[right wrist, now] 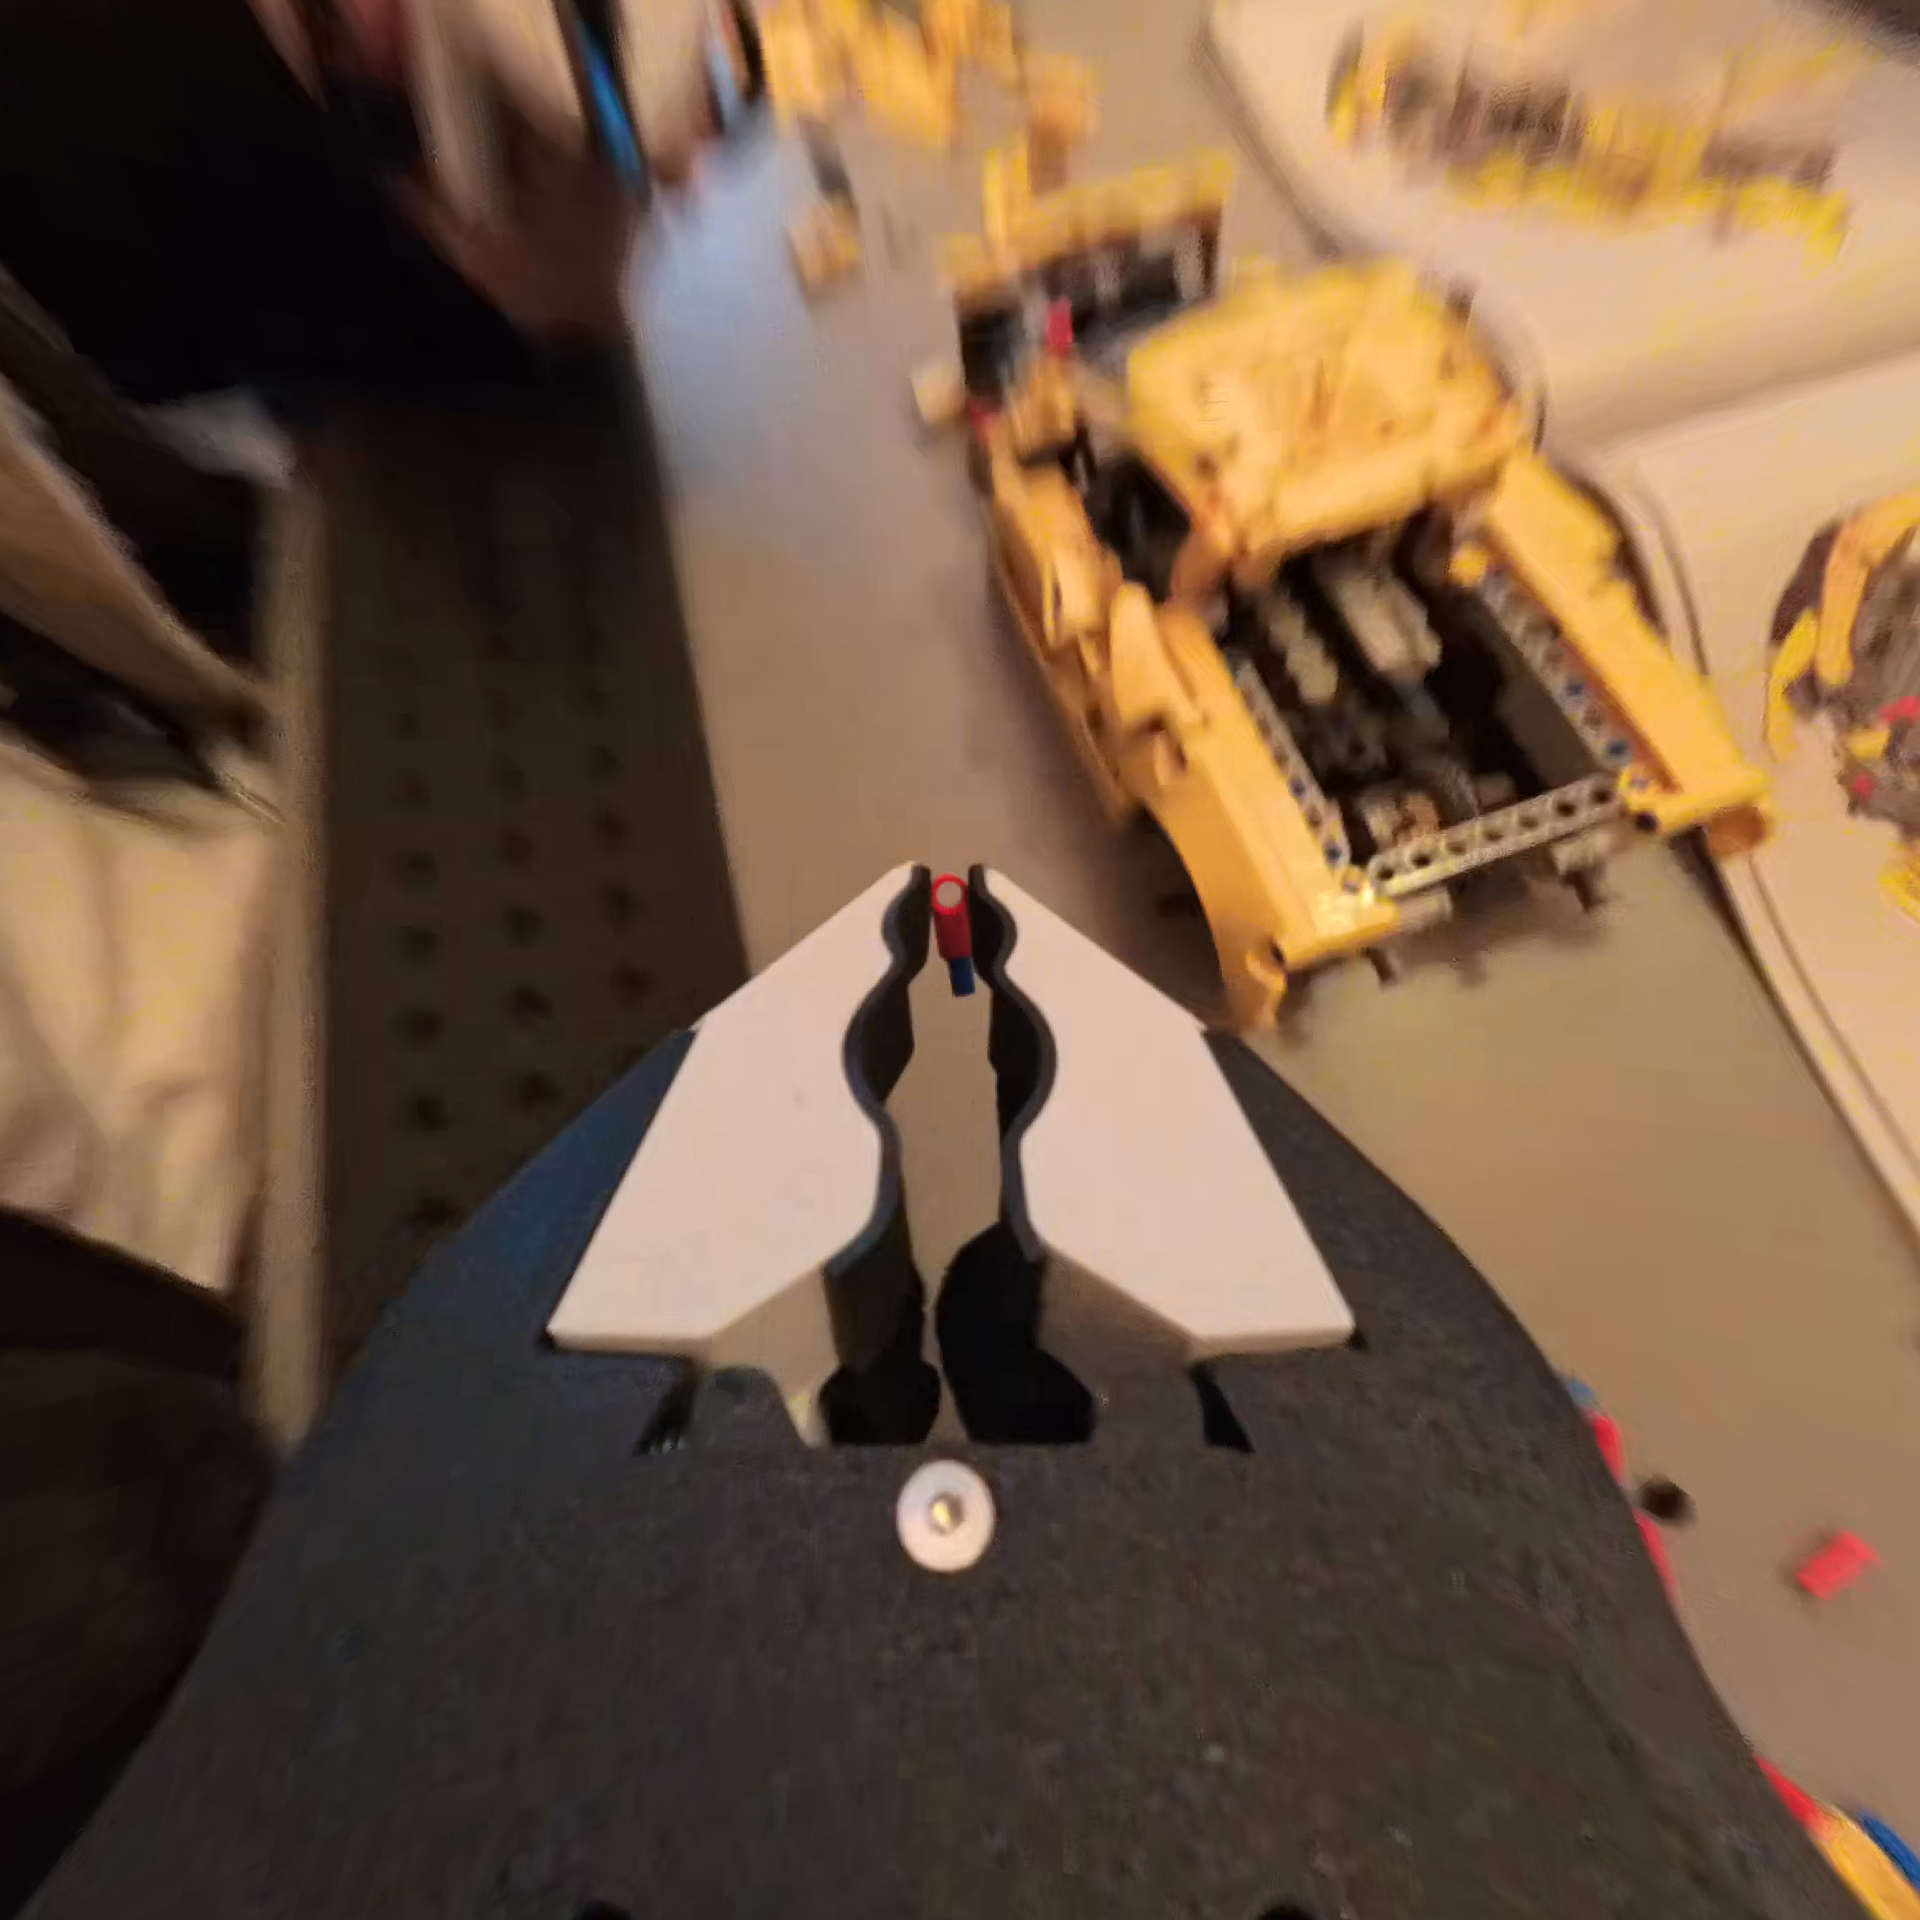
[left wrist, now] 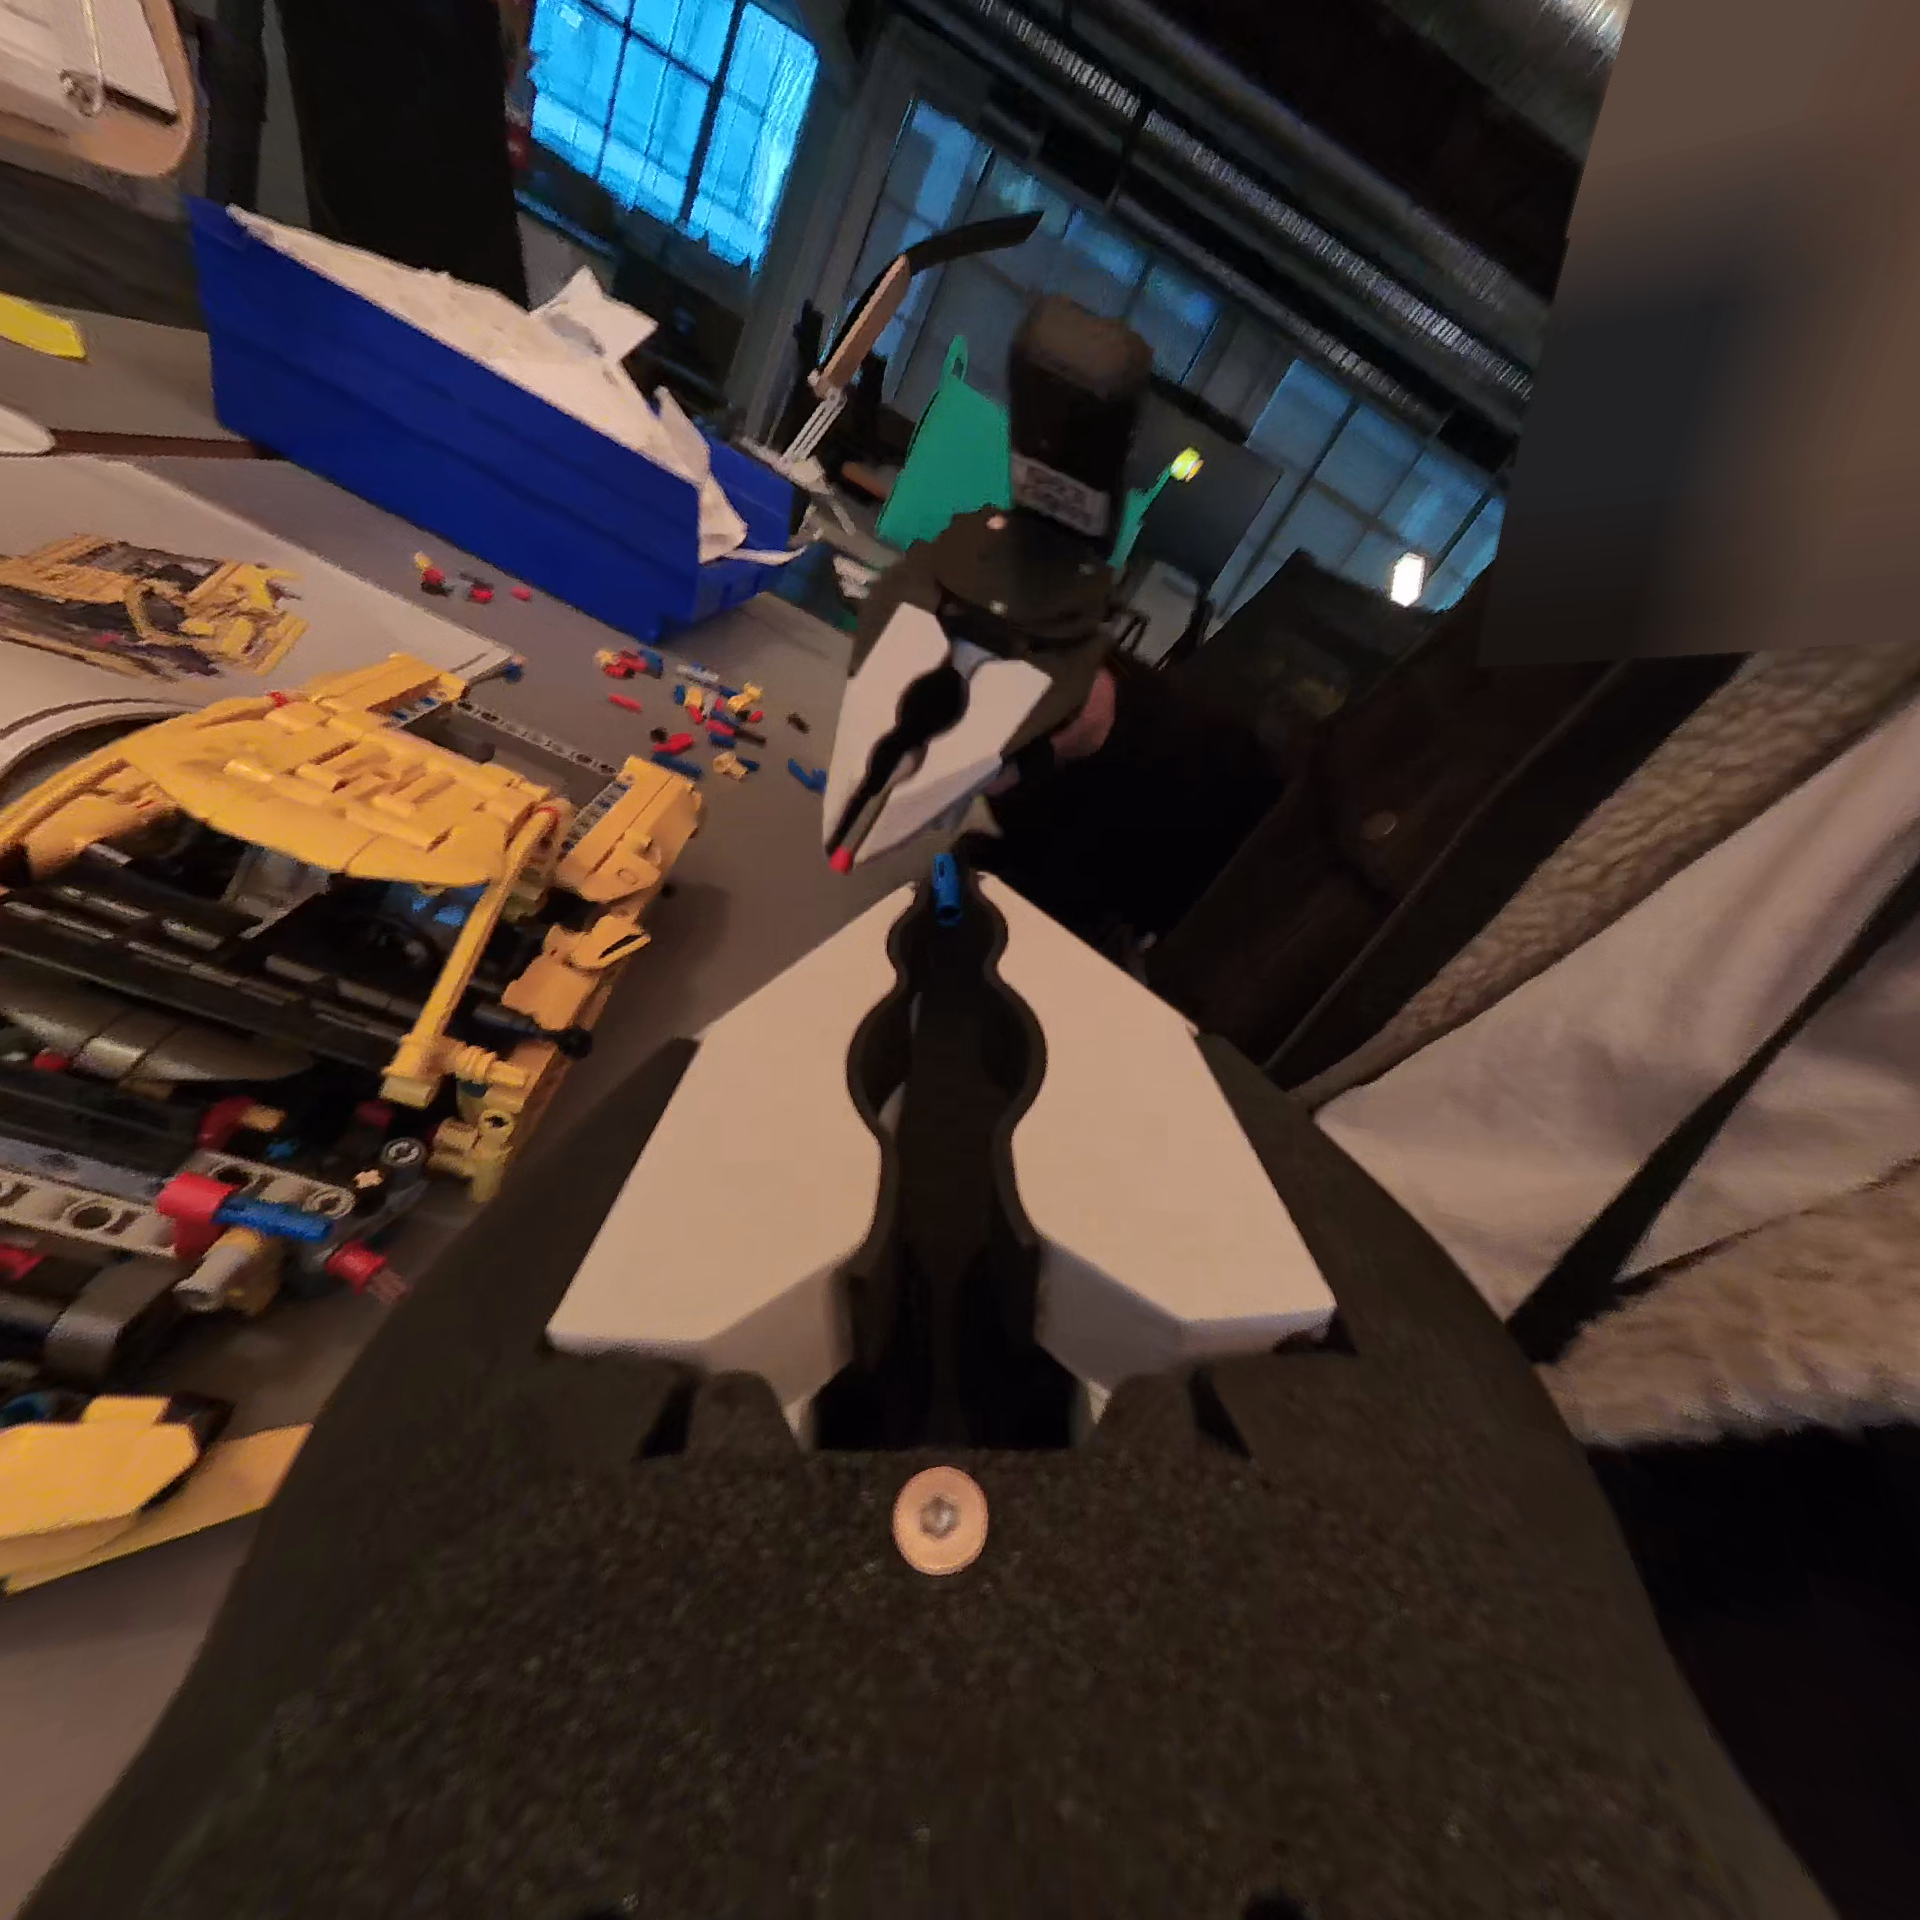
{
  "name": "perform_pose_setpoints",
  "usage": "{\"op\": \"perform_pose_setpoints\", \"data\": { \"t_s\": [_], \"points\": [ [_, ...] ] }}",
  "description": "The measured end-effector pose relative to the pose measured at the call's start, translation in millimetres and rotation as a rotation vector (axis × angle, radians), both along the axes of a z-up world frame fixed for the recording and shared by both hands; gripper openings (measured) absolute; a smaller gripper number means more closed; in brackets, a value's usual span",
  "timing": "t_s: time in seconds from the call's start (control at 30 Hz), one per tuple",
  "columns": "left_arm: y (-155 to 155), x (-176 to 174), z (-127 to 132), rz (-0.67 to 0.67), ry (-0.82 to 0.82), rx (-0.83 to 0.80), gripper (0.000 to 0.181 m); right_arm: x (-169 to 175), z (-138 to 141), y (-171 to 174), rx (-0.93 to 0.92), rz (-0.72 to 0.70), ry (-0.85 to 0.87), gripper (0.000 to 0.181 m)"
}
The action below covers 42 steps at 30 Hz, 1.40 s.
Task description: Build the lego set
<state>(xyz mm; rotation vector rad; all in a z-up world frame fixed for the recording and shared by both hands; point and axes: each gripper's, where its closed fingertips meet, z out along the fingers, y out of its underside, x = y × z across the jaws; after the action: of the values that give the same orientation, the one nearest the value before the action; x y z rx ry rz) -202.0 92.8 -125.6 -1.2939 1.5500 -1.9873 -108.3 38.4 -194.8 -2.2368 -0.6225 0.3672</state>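
My left gripper (left wrist: 943, 883) is shut on a small blue pin (left wrist: 943, 894) at its fingertips, held in the air past the table's edge. My right gripper (right wrist: 948, 883) is shut on a red pin with a blue end (right wrist: 949, 928). It also shows in the left wrist view (left wrist: 847, 847), just up and left of my left fingertips, its red pin tip (left wrist: 841, 858) pointing toward the blue pin. The yellow and black lego vehicle (left wrist: 312, 883) lies on the grey table (left wrist: 748, 914) at the left. In the blurred right wrist view the vehicle (right wrist: 1330, 623) is ahead to the right.
A blue bin (left wrist: 457, 416) of crumpled paper stands at the back of the table. Loose red, blue and yellow small parts (left wrist: 696, 717) are scattered behind the vehicle. An instruction booklet (left wrist: 156, 613) lies at the left. A person's white fleece sleeve (left wrist: 1621, 1091) is at the right. Some 12 centimetres of space lies between my two pairs of fingers.
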Motion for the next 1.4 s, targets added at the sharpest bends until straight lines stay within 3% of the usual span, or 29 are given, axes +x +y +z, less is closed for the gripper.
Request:
{"op": "perform_pose_setpoints", "data": {
  "t_s": [0.03, 0.13, 0.3, 0.8, 0.9, 1.0, 1.1, 1.2, 1.4],
  "points": [
    [0.2, 1.5, -4.0, 0.012, 0.012, 0.027, 0.005, 2.4, -19.6, -3.8, -0.047, 0.024, -0.135, 0.006],
    [-1.9, 1.3, -6.9, 0.006, 0.019, 0.046, 0.005, -3.7, -46.7, -14.5, -0.160, 0.105, -0.303, 0.006],
    [-3.4, 2.1, -13.1, 0.001, 0.044, 0.062, 0.005, -1.0, -55.2, -21.7, -0.239, 0.127, -0.333, 0.006],
    [-2.5, 2.1, -14.4, -0.006, 0.057, 0.041, 0.005, -2.6, -51.6, -20.2, -0.212, 0.156, -0.346, 0.007],
    [0.8, 1.7, -8.6, 0.015, 0.022, 0.042, 0.005, -24.3, -4.4, 12.6, 0.021, 0.099, -0.115, 0.006],
    [5.6, -1.0, 5.8, 0.050, -0.065, 0.044, 0.005, -58.5, 63.7, 45.1, 0.262, 0.031, 0.385, 0.006],
    [13.5, -5.4, 19.6, 0.099, -0.153, 0.055, 0.005, -77.1, 83.0, 63.8, 0.293, -0.043, 0.785, 0.006],
    [16.2, -8.4, 24.4, 0.110, -0.180, 0.052, 0.005, -88.5, 86.9, 68.9, 0.280, -0.026, 0.937, 0.006],
    [15.2, -8.0, 24.2, 0.109, -0.180, 0.057, 0.005, -96.8, 87.2, 72.1, 0.271, -0.008, 0.950, 0.006]
  ]
}}
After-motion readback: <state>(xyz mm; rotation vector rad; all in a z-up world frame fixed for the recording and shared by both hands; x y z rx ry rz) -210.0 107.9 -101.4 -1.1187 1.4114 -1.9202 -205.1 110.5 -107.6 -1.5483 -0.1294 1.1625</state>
